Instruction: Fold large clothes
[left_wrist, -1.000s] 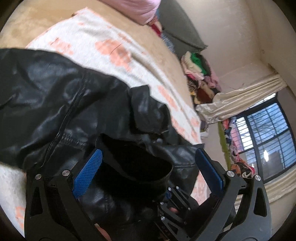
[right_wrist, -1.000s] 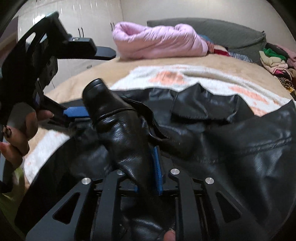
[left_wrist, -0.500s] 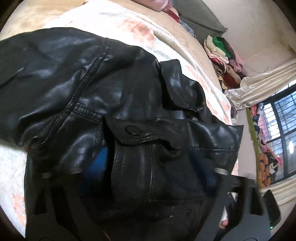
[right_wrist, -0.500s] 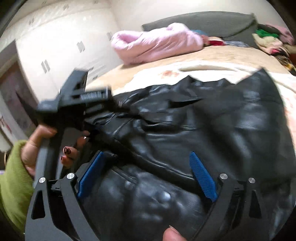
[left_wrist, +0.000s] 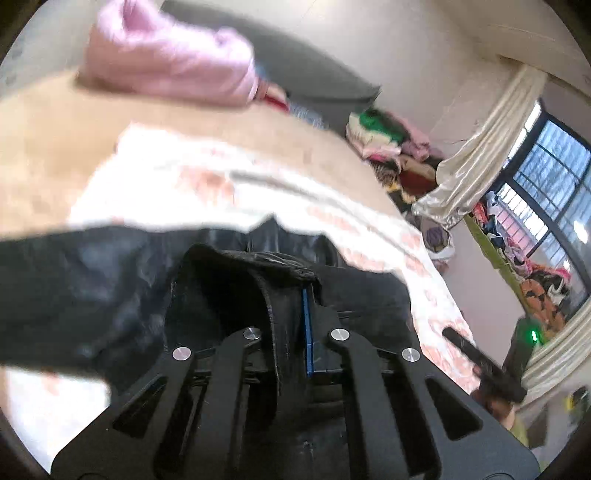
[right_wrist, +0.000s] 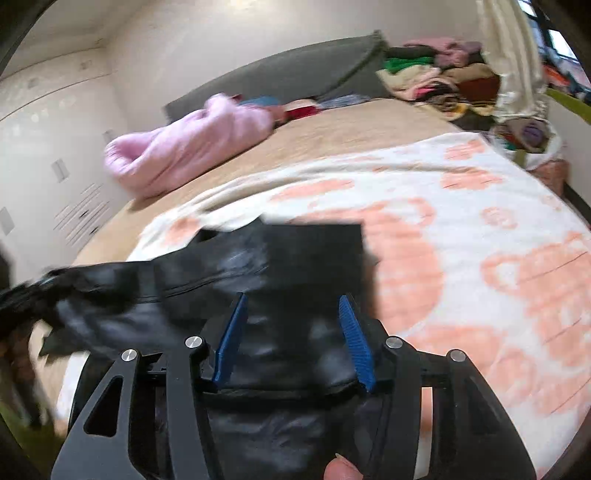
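Note:
A black leather jacket (left_wrist: 92, 288) lies on a white blanket with orange prints (left_wrist: 258, 192) on the bed. My left gripper (left_wrist: 295, 295) is shut on a thick fold of the jacket's edge, which fills the gap between the blue pads. In the right wrist view the jacket (right_wrist: 207, 273) stretches to the left. My right gripper (right_wrist: 291, 314) stands half open, with jacket leather lying between its blue pads (right_wrist: 354, 339); the frames do not show whether it holds it. Both views are blurred by motion.
A pink padded coat (right_wrist: 184, 147) lies at the head of the bed by a grey headboard (right_wrist: 295, 74). A heap of mixed clothes (left_wrist: 388, 147) sits at the far corner. Cream curtains (left_wrist: 480, 147) and a window stand at the right. White cupboards (right_wrist: 44, 147) line the left.
My left gripper has gone from open over the jacket to shut on a fold. My right gripper let go of the sleeve, opened wide, then narrowed. Both cameras tilted up toward the headboard.

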